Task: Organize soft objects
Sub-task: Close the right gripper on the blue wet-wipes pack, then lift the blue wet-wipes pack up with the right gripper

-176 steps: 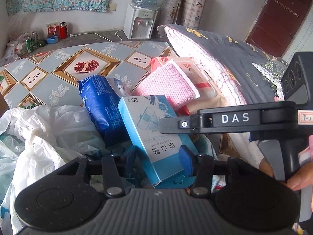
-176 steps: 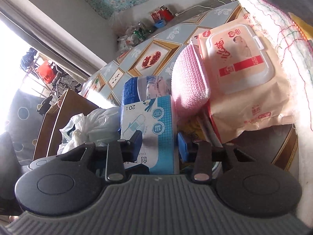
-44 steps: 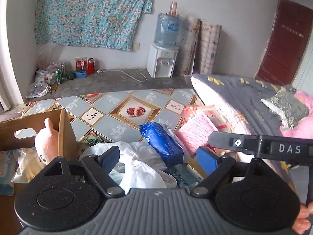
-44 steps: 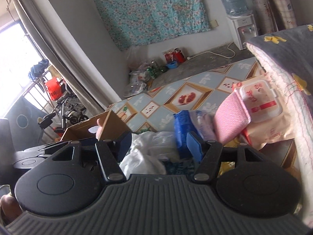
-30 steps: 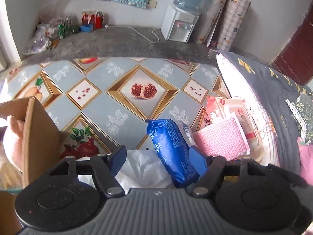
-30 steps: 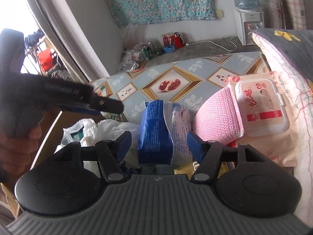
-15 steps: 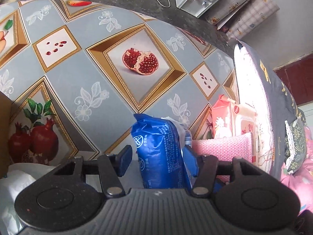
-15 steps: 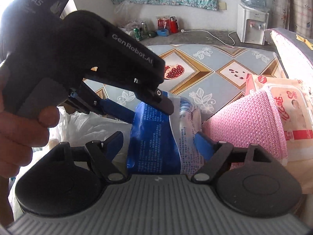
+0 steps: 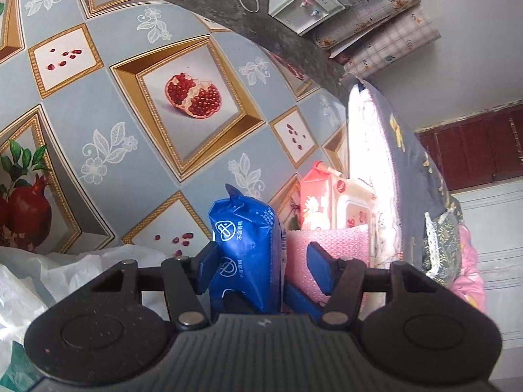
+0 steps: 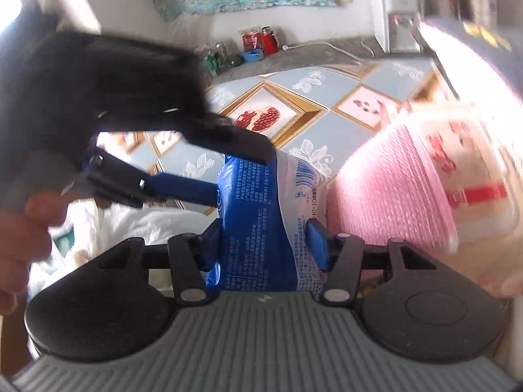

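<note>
A blue soft packet (image 9: pixel 246 254) stands upright between the fingers of my left gripper (image 9: pixel 263 266); the left finger touches it, the right finger stands a little off it against a pink knitted cloth (image 9: pixel 336 245). In the right wrist view the same blue packet (image 10: pixel 261 228) sits between the fingers of my right gripper (image 10: pixel 264 238), both close on its sides. The left gripper's blue finger (image 10: pixel 183 191) reaches the packet from the left. A wet-wipes pack (image 9: pixel 346 205) lies behind the pink cloth (image 10: pixel 385 192).
The fruit-patterned table cover (image 9: pixel 114 114) stretches beyond. White plastic bags (image 9: pixel 49 271) lie at the left. A dark pillow (image 9: pixel 415 170) stands at the right. A water dispenser (image 9: pixel 304 3) stands on the floor beyond.
Both grippers have moved in on the blue packet and their fingers have narrowed around it. The blue box seen earlier is out of view.
</note>
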